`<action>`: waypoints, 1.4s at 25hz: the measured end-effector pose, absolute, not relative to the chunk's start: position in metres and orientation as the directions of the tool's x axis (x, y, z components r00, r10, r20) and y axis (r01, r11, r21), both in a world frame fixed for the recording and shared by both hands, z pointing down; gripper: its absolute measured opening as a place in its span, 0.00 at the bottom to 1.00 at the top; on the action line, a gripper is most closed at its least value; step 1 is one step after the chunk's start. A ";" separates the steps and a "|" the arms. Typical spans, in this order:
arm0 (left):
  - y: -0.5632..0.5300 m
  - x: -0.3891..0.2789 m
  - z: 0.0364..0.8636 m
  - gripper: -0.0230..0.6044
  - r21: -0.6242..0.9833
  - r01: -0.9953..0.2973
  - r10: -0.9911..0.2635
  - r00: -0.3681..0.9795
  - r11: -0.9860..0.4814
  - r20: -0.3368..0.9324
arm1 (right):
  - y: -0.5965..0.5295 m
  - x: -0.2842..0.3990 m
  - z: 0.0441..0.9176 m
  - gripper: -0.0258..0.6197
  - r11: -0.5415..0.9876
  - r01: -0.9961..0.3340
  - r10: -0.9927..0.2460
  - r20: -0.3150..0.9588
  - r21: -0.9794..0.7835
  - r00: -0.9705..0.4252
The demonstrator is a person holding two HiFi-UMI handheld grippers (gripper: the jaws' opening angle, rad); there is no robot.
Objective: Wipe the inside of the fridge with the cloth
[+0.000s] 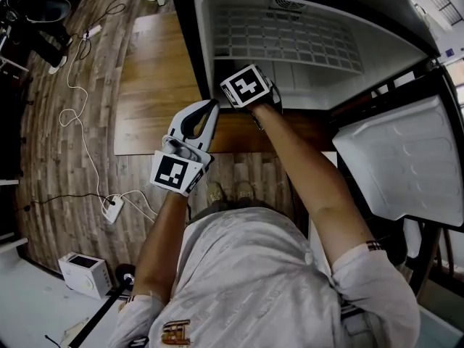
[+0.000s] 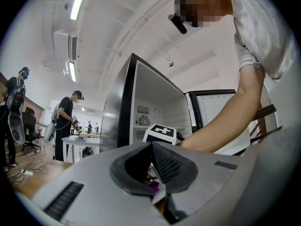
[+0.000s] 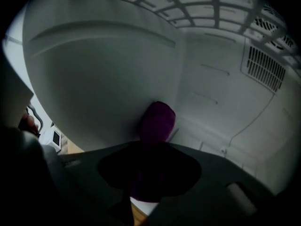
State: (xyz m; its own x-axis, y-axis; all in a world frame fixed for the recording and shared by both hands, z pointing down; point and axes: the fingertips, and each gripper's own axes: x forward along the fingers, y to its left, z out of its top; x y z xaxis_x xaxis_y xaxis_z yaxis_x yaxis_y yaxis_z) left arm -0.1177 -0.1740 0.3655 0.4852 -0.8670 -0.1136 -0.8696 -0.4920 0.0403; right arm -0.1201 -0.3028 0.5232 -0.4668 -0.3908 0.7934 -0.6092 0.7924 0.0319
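The small fridge (image 1: pixel 304 20) stands open below me, white inside, with a wire shelf (image 1: pixel 290 35) at the back. My right gripper's marker cube (image 1: pixel 250 85) sits at the fridge's opening, and the jaws below it are hidden. In the right gripper view the right gripper (image 3: pixel 153 147) is shut on a purple cloth (image 3: pixel 157 119), whose end presses against the white inner wall (image 3: pixel 103 88). My left gripper (image 1: pixel 209 107) hangs outside the fridge, left of the right arm. Its jaws (image 2: pixel 151 146) are shut with nothing in them.
The fridge door (image 1: pixel 395 158) stands open at the right. A wooden board (image 1: pixel 156 78) lies left of the fridge. Cables and a power strip (image 1: pixel 112 209) run over the floor at the left, by a white box (image 1: pixel 83 270). People (image 2: pixel 63 121) stand far behind.
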 end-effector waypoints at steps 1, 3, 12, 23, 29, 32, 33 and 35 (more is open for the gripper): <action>-0.174 -0.118 0.365 0.04 0.041 -0.869 -0.866 0.487 -0.493 -0.114 | -0.304 -0.119 0.525 0.21 0.794 -0.606 -0.390 0.799 0.041 -0.457; -0.173 -0.119 0.366 0.04 0.040 -0.868 -0.865 0.489 -0.495 -0.111 | -0.306 -0.117 0.527 0.21 0.799 -0.599 -0.391 0.805 0.057 -0.446; -0.177 -0.108 0.369 0.04 0.041 -0.857 -0.855 0.508 -0.514 -0.106 | -0.315 -0.095 0.529 0.21 0.809 -0.577 -0.409 0.809 0.108 -0.422; -0.176 -0.092 0.370 0.04 0.037 -0.838 -0.837 0.539 -0.544 -0.096 | -0.332 -0.016 0.526 0.21 0.727 -0.665 -0.476 0.824 0.171 -0.308; -0.176 -0.083 0.371 0.04 0.036 -0.826 -0.825 0.558 -0.562 -0.089 | -0.344 0.034 0.527 0.21 0.668 -0.717 -0.520 0.815 0.200 -0.257; -0.176 -0.078 0.372 0.04 0.036 -0.818 -0.817 0.570 -0.574 -0.092 | -0.345 0.057 0.521 0.21 0.626 -0.747 -0.545 0.811 0.224 -0.214; -0.176 -0.077 0.372 0.04 0.037 -0.816 -0.815 0.573 -0.578 -0.091 | -0.348 0.063 0.520 0.21 0.614 -0.753 -0.559 0.804 0.235 -0.204; -0.176 -0.075 0.373 0.04 0.037 -0.812 -0.811 0.578 -0.583 -0.090 | -0.353 0.079 0.523 0.21 0.583 -0.769 -0.579 0.798 0.262 -0.167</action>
State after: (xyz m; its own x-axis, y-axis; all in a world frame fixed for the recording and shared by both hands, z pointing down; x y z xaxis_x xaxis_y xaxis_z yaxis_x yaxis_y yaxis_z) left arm -0.0746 -0.1762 0.3728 0.5781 -0.8110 -0.0897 -0.8118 -0.5828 0.0373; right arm 0.0792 -0.3525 0.5229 -0.1670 -0.5789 0.7981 -0.7689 0.5832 0.2622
